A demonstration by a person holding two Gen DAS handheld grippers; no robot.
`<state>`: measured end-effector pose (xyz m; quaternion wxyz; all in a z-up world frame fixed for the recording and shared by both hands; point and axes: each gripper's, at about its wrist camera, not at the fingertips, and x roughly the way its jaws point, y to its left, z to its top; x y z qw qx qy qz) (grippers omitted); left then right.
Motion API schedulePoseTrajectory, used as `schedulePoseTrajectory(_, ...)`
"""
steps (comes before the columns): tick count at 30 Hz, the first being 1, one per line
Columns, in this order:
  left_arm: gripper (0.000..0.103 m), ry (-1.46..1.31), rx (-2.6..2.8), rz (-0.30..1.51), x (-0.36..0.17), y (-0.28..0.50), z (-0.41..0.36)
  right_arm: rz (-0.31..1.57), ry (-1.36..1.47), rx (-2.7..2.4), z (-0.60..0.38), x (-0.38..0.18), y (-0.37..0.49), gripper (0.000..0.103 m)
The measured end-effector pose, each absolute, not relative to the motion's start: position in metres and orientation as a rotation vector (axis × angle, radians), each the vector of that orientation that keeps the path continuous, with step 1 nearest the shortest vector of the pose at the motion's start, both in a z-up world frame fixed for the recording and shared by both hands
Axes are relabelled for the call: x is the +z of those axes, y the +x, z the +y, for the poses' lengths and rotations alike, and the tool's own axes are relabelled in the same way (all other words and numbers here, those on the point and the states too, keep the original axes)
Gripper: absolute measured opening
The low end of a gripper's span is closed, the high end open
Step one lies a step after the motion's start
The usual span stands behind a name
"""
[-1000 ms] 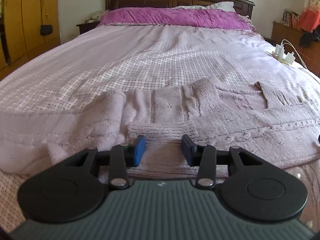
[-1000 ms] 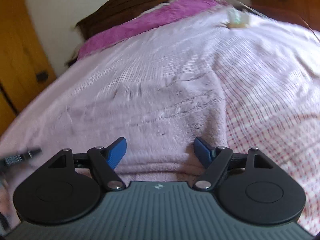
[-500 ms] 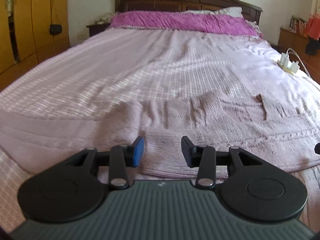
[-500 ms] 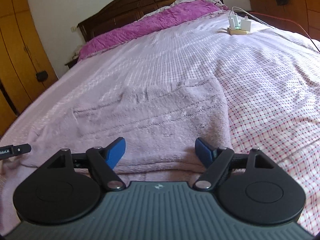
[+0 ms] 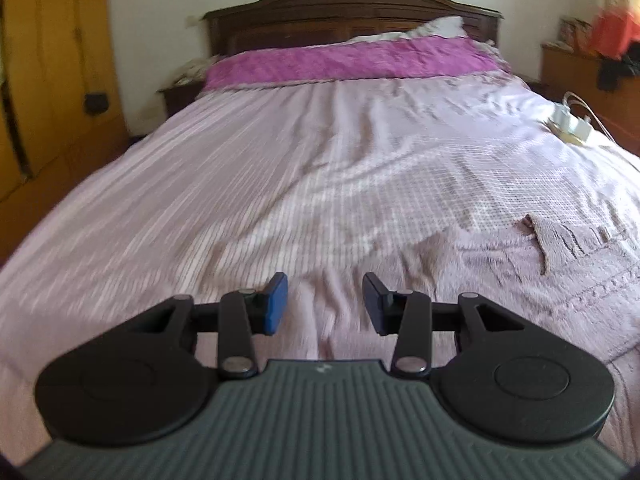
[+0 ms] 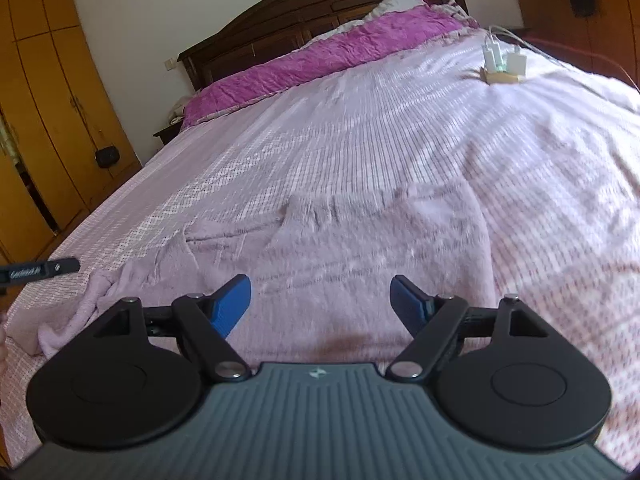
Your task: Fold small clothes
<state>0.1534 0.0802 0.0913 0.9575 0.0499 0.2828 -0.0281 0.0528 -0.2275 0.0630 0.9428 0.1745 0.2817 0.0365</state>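
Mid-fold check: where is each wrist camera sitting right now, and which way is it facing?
Left wrist: low at the bed's foot, facing the headboard; the open left gripper shows, with the knit sweater ahead-right.
Right wrist: low too, tilted, angled toward the wardrobe; the open right gripper hangs over the sweater, and the other gripper's tip pokes in at far left.
Shared: sweater, magenta pillow, power strip, checked bedspread.

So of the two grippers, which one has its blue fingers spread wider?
The right gripper: its own camera shows a broad gap between the fingers above the knitted garment. The left gripper is open too, but more narrowly.
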Motion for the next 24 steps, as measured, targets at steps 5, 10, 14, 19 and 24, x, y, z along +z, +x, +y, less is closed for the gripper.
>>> schedulePoseTrajectory(5,0.045,0.156,-0.143,0.604,0.085,0.204,0.065,0.585,0.351,0.08,-0.227,0.067,0.069,0.082)
schedulePoseTrajectory(10,0.045,0.172,-0.208,0.679,0.064,0.247,0.058,0.621,0.348,0.143,-0.214,0.07,0.093,0.082)
schedulePoseTrajectory(14,0.045,0.168,-0.192,0.726,0.049,0.264,0.059,0.657,0.326,0.222,-0.19,0.075,0.124,0.082)
schedulePoseTrajectory(19,0.045,0.131,-0.11,0.741,0.038,0.264,0.074,0.702,0.229,0.363,-0.14,0.082,0.178,0.082)
schedulePoseTrajectory(24,0.046,0.118,-0.083,0.732,0.043,0.251,0.086,0.782,0.097,0.48,-0.095,0.082,0.239,0.082)
